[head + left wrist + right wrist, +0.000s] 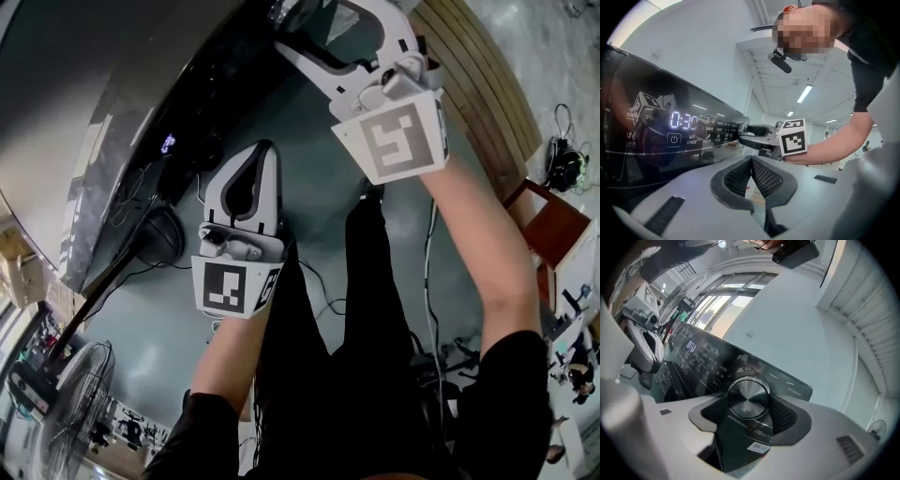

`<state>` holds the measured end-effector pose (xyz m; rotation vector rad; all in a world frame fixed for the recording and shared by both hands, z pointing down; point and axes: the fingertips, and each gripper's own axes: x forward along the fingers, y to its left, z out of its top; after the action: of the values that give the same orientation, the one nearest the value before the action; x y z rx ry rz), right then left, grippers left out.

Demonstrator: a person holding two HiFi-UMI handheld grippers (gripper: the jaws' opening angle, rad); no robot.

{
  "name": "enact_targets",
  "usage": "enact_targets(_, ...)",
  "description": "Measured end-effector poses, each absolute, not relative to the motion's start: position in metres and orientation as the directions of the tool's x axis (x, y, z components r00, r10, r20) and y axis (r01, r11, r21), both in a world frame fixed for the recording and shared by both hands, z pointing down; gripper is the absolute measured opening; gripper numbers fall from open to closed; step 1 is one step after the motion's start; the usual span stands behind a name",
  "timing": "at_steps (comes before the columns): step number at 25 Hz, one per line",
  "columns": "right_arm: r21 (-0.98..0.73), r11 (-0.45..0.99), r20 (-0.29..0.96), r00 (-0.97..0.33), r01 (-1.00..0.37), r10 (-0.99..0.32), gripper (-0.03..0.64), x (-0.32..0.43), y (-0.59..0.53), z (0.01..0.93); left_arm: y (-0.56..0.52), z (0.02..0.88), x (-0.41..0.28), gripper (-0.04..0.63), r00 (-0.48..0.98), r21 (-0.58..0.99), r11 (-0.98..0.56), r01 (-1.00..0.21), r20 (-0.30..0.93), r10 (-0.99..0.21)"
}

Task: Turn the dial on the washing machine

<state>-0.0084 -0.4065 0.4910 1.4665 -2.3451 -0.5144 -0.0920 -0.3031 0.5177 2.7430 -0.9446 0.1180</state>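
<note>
The washing machine's black control panel shows a lit time display. Its silver dial sits between the two pads of my right gripper, which is shut on it, one pad against each side. In the left gripper view the same dial is clasped by the right gripper. My left gripper is shut with nothing in it and hangs off the panel, left of the dial. From the head view the right gripper reaches the panel at the top, and the left gripper sits lower.
The machine fills the head view's upper left. A floor fan and a black stand stand at lower left. Cables trail over the grey floor. A wooden slatted wall and a brown chair are on the right.
</note>
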Motion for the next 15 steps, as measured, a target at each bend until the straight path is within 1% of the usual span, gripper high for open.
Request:
enact_targets(9, 0.236, 0.420, 0.126, -0.401, -0.876, -0.907, 0.284, -0.005, -0.406, 0.497, -0.307, 0.507, -0.093, 0.015, 0.787, 0.195, -0.763, -0.617, 0.136, -0.602)
enact_targets(15, 0.181, 0.424, 0.151, -0.401, -0.887, -0.904, 0.284, -0.003, -0.405, 0.500, -0.306, 0.506, -0.094, 0.015, 0.785, 0.193, -0.761, -0.620, 0.134, -0.605)
